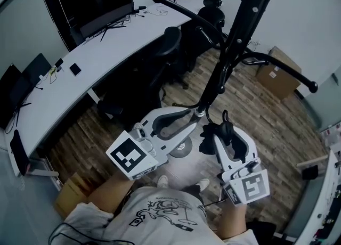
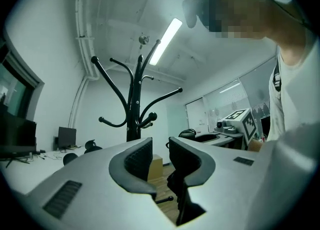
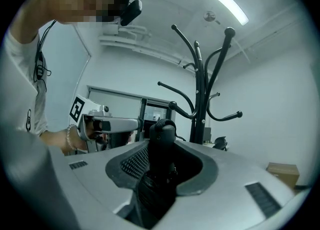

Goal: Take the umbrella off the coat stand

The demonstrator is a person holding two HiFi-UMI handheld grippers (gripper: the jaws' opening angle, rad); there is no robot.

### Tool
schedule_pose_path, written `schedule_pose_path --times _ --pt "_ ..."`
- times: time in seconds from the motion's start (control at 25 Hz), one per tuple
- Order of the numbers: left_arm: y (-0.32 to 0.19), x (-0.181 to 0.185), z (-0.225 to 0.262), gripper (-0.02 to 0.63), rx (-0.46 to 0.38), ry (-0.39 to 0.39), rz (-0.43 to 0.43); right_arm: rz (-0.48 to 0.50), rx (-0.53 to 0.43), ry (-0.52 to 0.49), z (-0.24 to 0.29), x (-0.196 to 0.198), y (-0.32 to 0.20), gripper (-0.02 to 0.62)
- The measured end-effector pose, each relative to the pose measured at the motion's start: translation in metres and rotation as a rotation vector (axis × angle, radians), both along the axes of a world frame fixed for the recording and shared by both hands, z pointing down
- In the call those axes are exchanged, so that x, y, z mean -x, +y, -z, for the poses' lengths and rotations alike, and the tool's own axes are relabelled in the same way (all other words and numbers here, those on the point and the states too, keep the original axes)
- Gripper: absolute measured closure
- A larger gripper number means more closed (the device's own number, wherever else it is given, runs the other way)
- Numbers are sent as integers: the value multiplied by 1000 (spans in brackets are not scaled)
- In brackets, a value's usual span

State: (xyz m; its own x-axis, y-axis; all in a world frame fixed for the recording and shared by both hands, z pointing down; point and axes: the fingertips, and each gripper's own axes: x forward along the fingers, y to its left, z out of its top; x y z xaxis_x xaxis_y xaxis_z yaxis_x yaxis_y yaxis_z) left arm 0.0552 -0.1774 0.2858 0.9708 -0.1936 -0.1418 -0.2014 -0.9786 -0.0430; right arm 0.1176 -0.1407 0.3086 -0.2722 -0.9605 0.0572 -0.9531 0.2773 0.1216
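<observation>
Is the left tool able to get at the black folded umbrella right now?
Probably yes. The left tool, jaws apart, sits close beside the black folded umbrella held in the right tool, with nothing visible between them.

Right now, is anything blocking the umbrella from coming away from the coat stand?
No, nothing visible blocks it. The right tool is shut on the umbrella, which appears clear of the hooks of the coat stand. The left tool is close beside it, open and empty.
</observation>
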Motion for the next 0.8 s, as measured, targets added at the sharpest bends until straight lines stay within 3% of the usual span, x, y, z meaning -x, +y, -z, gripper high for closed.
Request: schedule_pose_path --times 0.16,0.6,0.8 --pt "1 -3 -16 500 -30 -22 21 -35 18 -1 -8 -10 4 443" --pt "-12 -2 -41 535 28 -26 66 -85 42 -26 -28 -25 10 443" --pt "-13 -2 -55 535 97 -66 64 -88 62 -26 -28 -20 10 444"
